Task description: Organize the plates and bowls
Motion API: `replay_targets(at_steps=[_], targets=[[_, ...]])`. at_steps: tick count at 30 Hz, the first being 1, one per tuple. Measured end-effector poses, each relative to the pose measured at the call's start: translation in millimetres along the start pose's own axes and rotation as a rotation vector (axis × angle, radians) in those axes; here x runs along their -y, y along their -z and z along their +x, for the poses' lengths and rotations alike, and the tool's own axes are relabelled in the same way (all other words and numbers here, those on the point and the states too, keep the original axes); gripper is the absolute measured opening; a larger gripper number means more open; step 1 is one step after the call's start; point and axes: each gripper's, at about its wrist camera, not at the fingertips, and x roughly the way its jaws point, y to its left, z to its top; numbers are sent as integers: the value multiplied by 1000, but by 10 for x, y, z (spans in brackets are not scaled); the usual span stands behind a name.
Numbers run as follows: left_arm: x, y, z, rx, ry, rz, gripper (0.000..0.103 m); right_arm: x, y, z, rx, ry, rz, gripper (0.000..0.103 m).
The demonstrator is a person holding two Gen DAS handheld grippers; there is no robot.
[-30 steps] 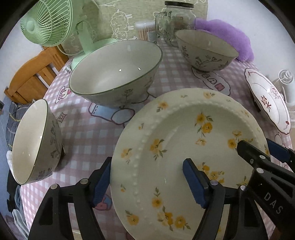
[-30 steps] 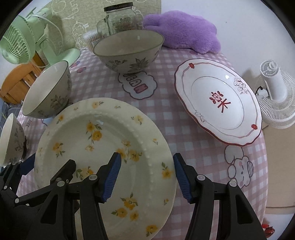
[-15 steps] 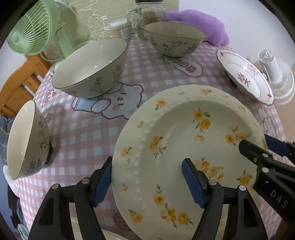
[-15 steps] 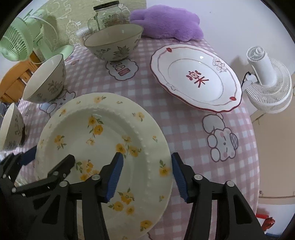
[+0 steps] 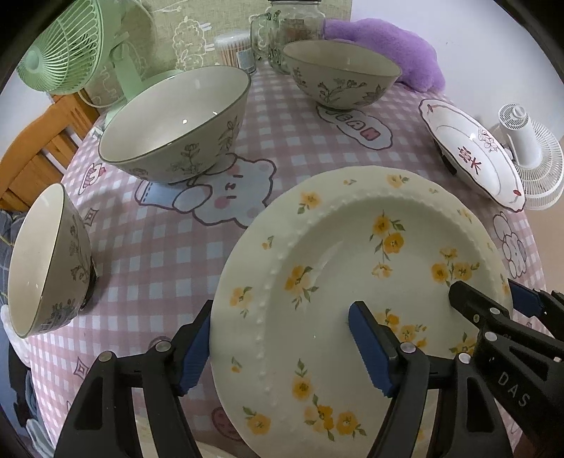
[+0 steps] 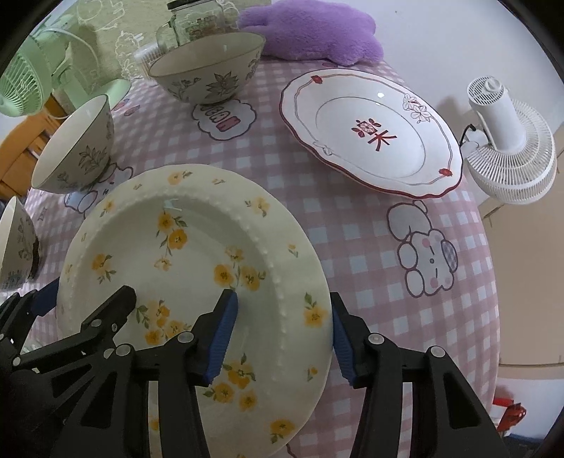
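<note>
Left gripper (image 5: 280,340): its black arms and blue pads straddle the left rim of the yellow-flowered plate (image 5: 338,246); one pad sits outside the rim, the other over the plate's well; whether the pads press the china, I cannot tell
Right gripper (image 6: 282,331): straddles the plate's opposite, right rim, one blue pad inside over the flowers, one outside at the edge; whether it pinches the rim, I cannot tell; seen from the left wrist, its black tip (image 5: 469,299) lies over the plate's right side
Yellow-flowered plate: cream, beaded ring, near edge of the table, between the two grippers; whether it rests on the cloth, I cannot tell
Tablecloth (image 5: 169,246): pink-and-white check with cartoon animals
Grey floral bowls: one on the far left (image 5: 46,260); a larger one behind it (image 5: 176,123); a third at the back (image 5: 342,74); all upright and well apart
Red-rimmed plate (image 6: 370,130): white, scalloped, a red character at its centre; to the right, apart from the flowered plate
Beyond: glass jar (image 5: 289,24); purple plush toy (image 6: 310,31); green fan (image 5: 67,45); white fan (image 6: 511,141) off the right edge
</note>
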Motion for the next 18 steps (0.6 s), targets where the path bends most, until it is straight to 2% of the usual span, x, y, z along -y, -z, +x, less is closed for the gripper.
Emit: replay_targets(at_steps=[10, 18], targets=[[35, 49, -229, 34, 21, 12, 74, 20, 74, -171, -4, 29, 33, 55], [-38, 156, -500, 73, 34, 28, 74, -30, 222, -460, 34, 42, 44, 55]])
